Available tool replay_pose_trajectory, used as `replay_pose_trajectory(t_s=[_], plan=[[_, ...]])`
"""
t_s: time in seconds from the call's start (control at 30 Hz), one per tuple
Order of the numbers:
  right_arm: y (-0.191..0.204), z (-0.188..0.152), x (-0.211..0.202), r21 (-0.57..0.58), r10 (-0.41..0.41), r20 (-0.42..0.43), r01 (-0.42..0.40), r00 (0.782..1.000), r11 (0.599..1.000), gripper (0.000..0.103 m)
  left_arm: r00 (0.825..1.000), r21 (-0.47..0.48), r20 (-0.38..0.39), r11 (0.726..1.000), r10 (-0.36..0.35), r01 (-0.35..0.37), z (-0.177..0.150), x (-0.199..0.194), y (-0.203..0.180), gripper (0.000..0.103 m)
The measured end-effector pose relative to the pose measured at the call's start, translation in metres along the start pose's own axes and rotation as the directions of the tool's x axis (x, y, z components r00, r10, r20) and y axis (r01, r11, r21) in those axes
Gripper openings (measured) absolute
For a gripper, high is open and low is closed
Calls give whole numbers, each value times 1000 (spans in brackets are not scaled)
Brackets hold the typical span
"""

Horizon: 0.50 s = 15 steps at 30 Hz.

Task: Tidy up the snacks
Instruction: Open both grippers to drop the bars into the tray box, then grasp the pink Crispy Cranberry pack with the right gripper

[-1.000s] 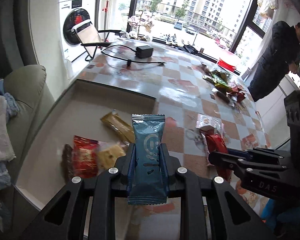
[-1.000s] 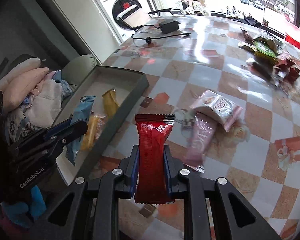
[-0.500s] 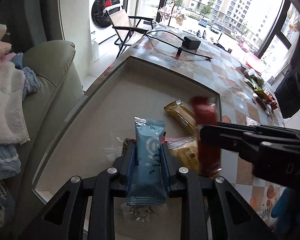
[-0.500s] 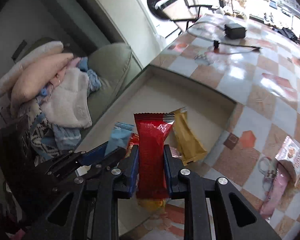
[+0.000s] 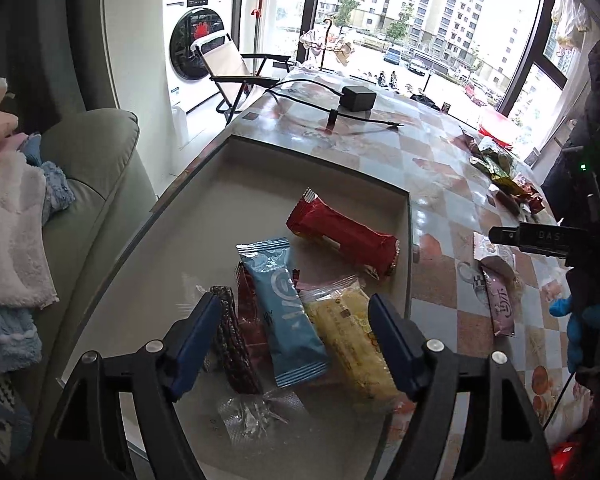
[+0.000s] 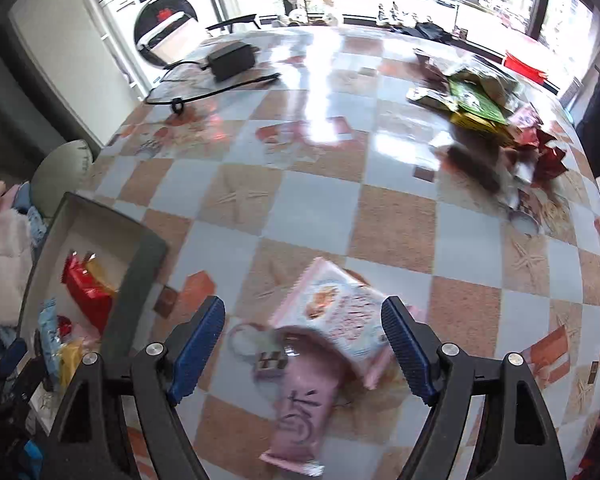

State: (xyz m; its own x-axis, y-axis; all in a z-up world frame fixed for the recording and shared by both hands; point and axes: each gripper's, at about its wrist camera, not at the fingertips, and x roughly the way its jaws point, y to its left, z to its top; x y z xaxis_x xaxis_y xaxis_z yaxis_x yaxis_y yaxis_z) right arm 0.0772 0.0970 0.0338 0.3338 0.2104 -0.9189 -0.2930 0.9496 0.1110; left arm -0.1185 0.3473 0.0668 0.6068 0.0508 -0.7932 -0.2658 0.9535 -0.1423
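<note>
Blue snack packet lying in the tray by its near edge, beneath my left gripper with jaws spread, my right gripper spread above 2 pink packets on the table

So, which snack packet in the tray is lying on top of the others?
The blue packet. It lies across the dark red and yellow packets, while the red packet lies apart, farther back in the tray.

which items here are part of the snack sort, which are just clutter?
Job:
tray
red pack
blue pack
yellow pack
pink packs
far snack pile

Clutter:
power adapter and cable
folding chair
washing machine
</note>
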Motion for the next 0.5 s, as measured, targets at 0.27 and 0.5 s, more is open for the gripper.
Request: replay_pose_trajectory(t_s=[0.27,0.5], plan=[[-4,-10,19,-237,11,-17,-14,1000,971,82,999,54,14,997,-51,50,1,-21,-26,79],[-12,-7,26,-210,67,-19,-69,998,975,78,992,142,-15,981,-129,130,-1,-33,-67,80]])
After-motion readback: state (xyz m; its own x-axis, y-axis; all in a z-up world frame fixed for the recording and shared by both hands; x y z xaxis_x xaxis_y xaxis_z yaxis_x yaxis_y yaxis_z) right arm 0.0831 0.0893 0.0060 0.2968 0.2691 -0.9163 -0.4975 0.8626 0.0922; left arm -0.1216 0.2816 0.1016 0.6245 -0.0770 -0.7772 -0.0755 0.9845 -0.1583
